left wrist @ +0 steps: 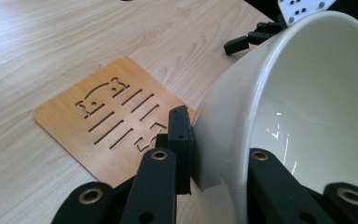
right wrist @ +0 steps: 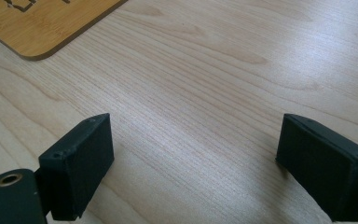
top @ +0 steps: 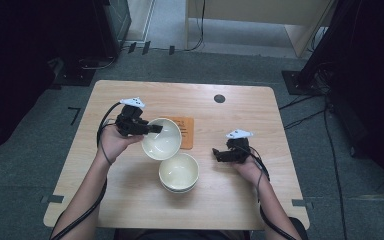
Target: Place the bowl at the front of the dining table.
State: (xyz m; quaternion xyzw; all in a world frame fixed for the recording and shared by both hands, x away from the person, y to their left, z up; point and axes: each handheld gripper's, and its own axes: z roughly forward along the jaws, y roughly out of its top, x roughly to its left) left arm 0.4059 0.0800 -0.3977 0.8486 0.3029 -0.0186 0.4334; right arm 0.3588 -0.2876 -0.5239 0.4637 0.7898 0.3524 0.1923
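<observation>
The left hand-held gripper [top: 152,129] clamps the rim of a glossy white ceramic bowl [top: 162,138], one jaw outside the wall and one inside, holding it tilted above the pale wooden worktop [top: 240,195], partly over a thin orange-brown wooden coaster with cut-out slots [top: 187,131]. A second white bowl [top: 179,172] sits just beside it. The right hand-held gripper [top: 215,152] hovers with its jaws spread wide, holding nothing.

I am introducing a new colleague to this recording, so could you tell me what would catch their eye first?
Most striking is the white bowl, tilted and clamped by its rim in the left gripper, over the edge of the orange wooden coaster. Nearer the person, a stack of bowls sits on the table. The right gripper waits open beside it.
</observation>
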